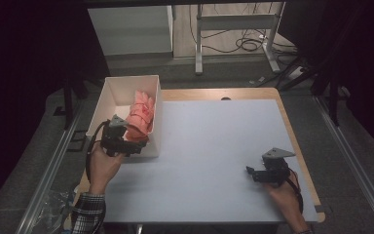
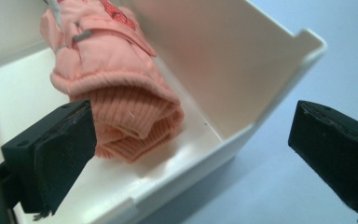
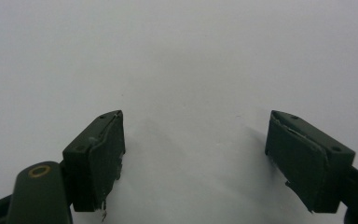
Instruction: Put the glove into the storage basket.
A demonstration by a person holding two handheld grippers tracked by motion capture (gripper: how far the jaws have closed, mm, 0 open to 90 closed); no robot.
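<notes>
Nearest the person, the right gripper rests low over the bare pale table at its near right corner, jaws spread wide with nothing between them; in the right gripper view both black pads frame plain tabletop, so this hand looks parked out of the way.

Farther in on the left, the left gripper sits at the near end of the white box, which stands on the table's left edge. Its jaws are released and wide apart, straddling the box's near right corner: one pad hangs inside the box just beside the ribbed cuff, the other outside the wall.

The pink glove lies inside the box along its right wall, cuff toward the person and fingers pointing away, free of any grip. It seems either just dropped in or about to be picked up; I cannot tell which.
</notes>
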